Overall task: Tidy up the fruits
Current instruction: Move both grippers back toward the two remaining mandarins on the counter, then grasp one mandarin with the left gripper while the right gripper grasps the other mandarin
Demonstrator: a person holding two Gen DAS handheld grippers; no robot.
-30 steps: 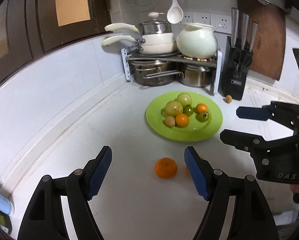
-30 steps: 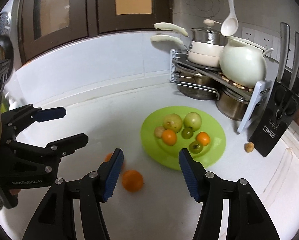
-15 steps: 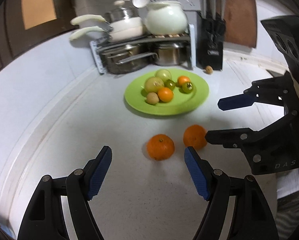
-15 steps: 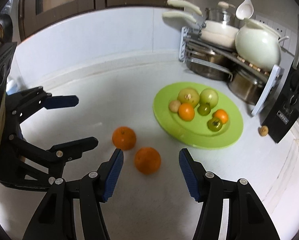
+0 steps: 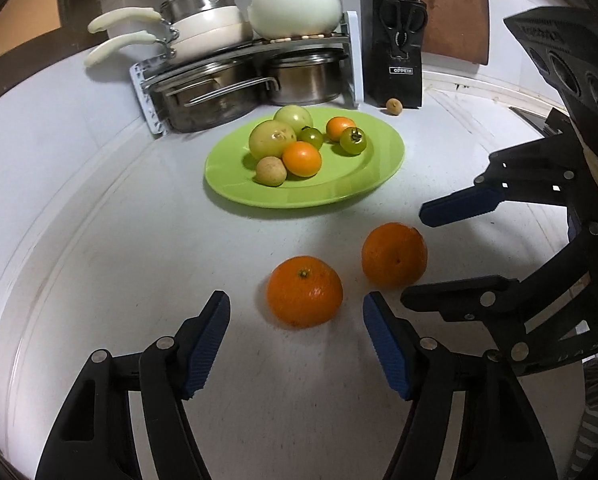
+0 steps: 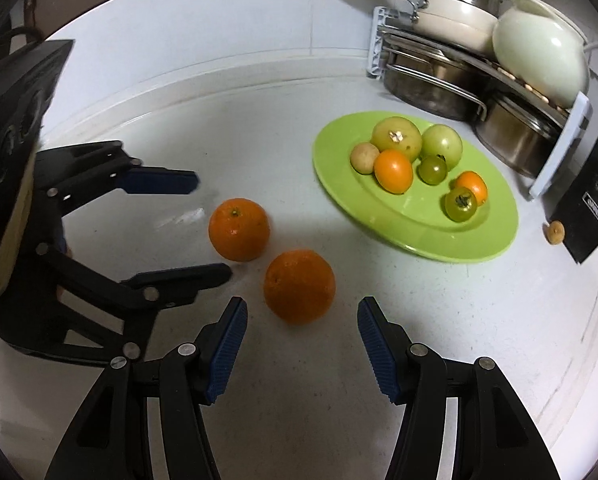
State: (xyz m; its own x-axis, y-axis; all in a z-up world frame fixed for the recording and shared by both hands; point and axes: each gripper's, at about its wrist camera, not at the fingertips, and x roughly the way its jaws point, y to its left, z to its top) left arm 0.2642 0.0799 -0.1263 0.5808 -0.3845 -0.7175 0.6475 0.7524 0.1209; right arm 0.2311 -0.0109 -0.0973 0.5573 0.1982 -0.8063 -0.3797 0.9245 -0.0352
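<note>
Centrally, a white counter (image 5: 99,264) carries a green plate (image 5: 363,184) of small fruit and, nearer the camera, two loose oranges lying side by side, apart from the plate. Left gripper (image 5: 297,312), jaws apart and just narrowed, flanks the stem-up orange (image 5: 305,291) without touching it. Right gripper (image 6: 302,312), jaws likewise apart, frames the other orange (image 6: 299,286), pads clear of the peel.
</note>
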